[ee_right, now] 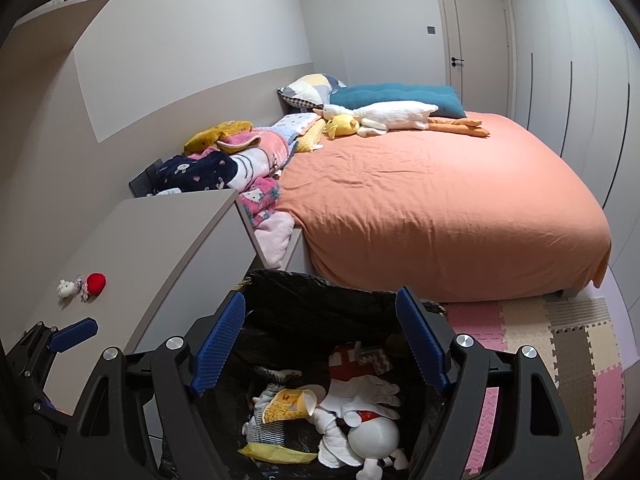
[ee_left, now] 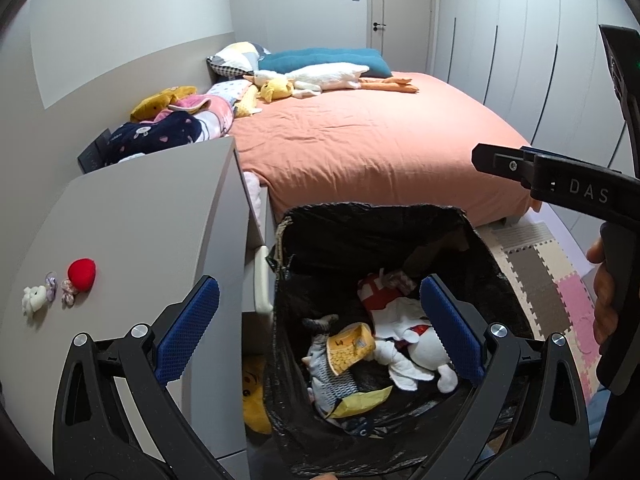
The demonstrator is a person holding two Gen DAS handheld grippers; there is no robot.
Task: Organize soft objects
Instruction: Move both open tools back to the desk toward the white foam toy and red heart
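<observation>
Both tongs, left gripper point(ee_left: 320, 328) and right gripper point(ee_right: 320, 344), are held apart, empty, over black plastic-lined bin point(ee_left: 360, 224); small red plush ball point(ee_left: 81, 274) on the grey cabinet top point(ee_left: 152, 216) should be pinched centrally.

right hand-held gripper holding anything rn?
No. The right hand-held gripper has its blue pads spread wide with nothing between them, hovering over the black bag of soft toys.

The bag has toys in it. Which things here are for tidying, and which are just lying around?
For tidying:
black bag
red plush
small white plush
goose plush

Just lying around:
orange bed
foam mats
door
</observation>
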